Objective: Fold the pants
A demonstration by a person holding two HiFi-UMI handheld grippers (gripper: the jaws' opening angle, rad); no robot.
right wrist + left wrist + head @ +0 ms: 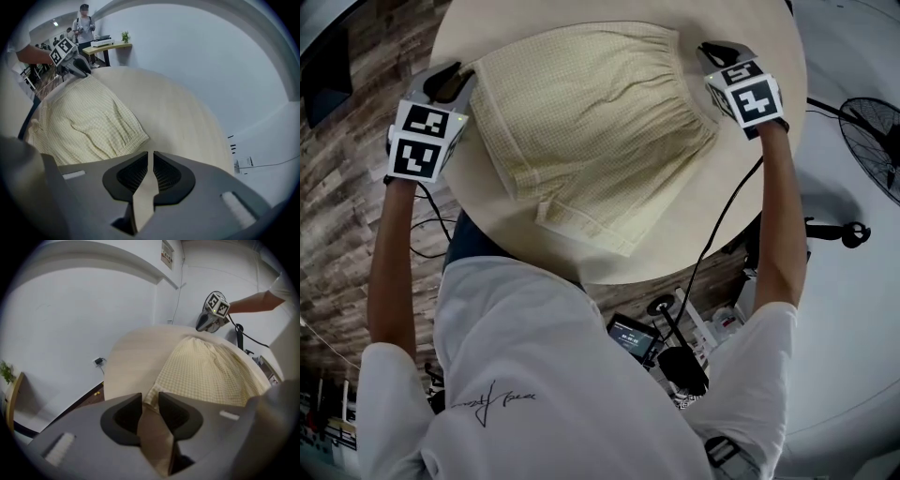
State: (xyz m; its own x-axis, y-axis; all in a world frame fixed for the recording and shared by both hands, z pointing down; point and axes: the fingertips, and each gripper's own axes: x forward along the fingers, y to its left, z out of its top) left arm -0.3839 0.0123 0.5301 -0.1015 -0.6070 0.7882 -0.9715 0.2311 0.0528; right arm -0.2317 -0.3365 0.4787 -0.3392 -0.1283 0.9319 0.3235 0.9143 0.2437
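Pale yellow checked shorts (591, 122) lie spread flat on the round light-wood table (750, 187), waistband toward the far side, legs toward me. My left gripper (450, 80) sits at the table's left edge beside one waistband corner. In the left gripper view its jaws (150, 397) stand apart, with the corner of the shorts (206, 371) right at the tips and nothing pressed. My right gripper (717, 52) hovers at the far right waistband corner. In the right gripper view (151, 154) only a thin slit shows between its jaws, nothing in it; the shorts (84, 122) lie to its left.
A floor fan (877, 141) stands right of the table. A small device with a screen (633, 336) and cables lie under the near edge. A person (84, 23) stands by a desk (110, 43) far behind. A wall socket (98, 361) sits low on the wall.
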